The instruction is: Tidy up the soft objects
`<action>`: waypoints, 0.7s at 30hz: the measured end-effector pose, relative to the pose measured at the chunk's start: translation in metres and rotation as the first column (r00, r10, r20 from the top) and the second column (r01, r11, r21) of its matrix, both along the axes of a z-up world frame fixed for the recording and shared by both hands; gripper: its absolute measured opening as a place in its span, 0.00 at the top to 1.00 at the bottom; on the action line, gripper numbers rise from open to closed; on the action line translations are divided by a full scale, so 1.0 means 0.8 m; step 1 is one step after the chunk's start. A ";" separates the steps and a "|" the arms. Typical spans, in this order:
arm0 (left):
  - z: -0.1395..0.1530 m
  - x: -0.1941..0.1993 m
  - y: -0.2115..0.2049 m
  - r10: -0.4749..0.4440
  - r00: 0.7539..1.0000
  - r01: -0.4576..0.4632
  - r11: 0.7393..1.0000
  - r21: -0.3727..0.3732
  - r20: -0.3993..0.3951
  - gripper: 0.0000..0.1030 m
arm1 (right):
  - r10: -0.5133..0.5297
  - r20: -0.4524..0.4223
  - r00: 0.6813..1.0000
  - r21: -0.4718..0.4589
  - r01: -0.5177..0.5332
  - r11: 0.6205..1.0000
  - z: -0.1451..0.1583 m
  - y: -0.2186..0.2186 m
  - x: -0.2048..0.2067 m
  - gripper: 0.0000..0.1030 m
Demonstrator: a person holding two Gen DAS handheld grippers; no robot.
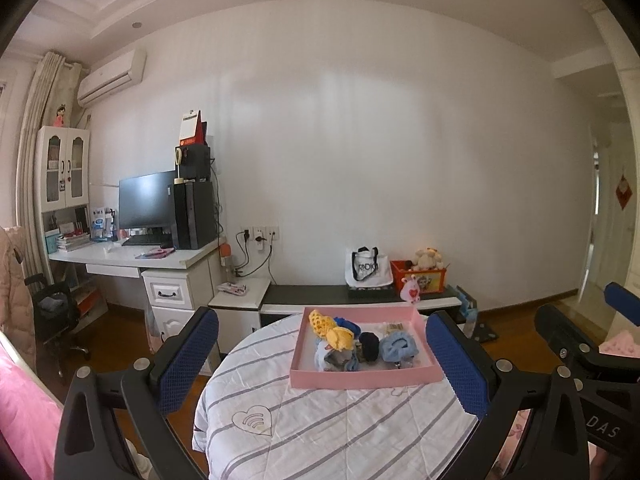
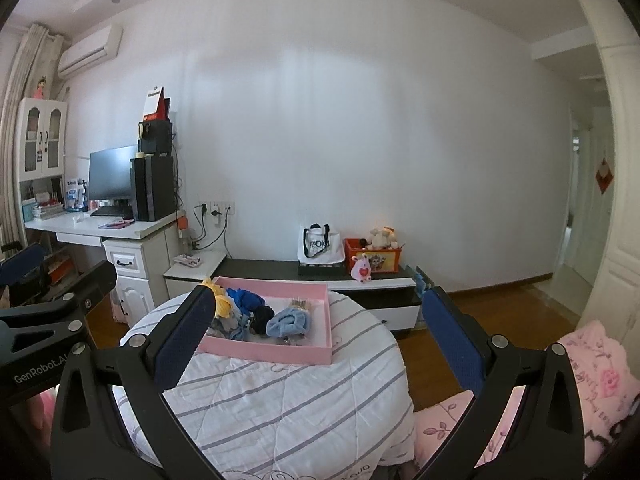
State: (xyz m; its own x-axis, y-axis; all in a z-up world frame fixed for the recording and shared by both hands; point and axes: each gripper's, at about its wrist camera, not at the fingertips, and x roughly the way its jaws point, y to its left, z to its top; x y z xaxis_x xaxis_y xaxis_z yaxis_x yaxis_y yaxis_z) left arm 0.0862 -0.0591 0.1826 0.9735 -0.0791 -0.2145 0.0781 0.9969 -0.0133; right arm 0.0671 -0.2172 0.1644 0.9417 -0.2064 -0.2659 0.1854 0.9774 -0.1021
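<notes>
Two grippers, both spread wide, nothing between the pads. Left gripper point(image 1: 322, 356) hangs above the near part of a round table w/ striped quilt cover point(image 1: 320, 420); seen from left wrist cam, the pink tray point(image 1: 360, 378) sits ahead, framed between the fingers, clear of both pads. Right gripper point(image 2: 320, 344) sits just beside the left one, to its right; from its cam the tray lies ahead and left of centre, the left finger point(image 2: 188, 336) overlapping the tray's near-left corner in view; contact cannot be judged. Soft items in tray, bunched toward its left half: yellow knit pieces point(image 1: 332, 330), dark blue bundle point(image 1: 368, 344), light blue plush piece point(image 1: 398, 346), grey-blue cloth point(image 1: 336, 358). Beyond table: low black-and-white cabinet point(image 1: 312, 300) by wall, w/ white tote bag point(image 1: 366, 268) and orange box point(image 1: 420, 278).
</notes>
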 end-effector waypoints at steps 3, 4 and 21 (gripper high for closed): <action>0.000 0.004 -0.004 0.003 1.000 -0.003 1.000 0.002 0.002 0.00 | 0.001 0.000 1.000 0.002 -0.001 1.000 0.000 0.000 -0.001 0.00; 0.000 0.005 -0.004 0.004 1.000 -0.004 1.000 0.002 0.002 0.00 | 0.001 0.000 1.000 0.001 -0.001 1.000 0.000 0.000 -0.001 0.00; -0.006 0.008 -0.010 0.007 1.000 -0.007 1.000 0.008 0.019 0.00 | 0.002 0.002 1.000 0.002 -0.002 1.000 0.001 0.002 -0.003 0.00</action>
State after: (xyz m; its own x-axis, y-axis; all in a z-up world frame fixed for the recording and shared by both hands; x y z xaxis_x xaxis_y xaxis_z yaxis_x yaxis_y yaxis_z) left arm 0.0924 -0.0670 0.1780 0.9779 -0.0702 -0.1971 0.0708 0.9975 -0.0041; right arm 0.0650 -0.2160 0.1648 0.9426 -0.2042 -0.2643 0.1838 0.9779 -0.1001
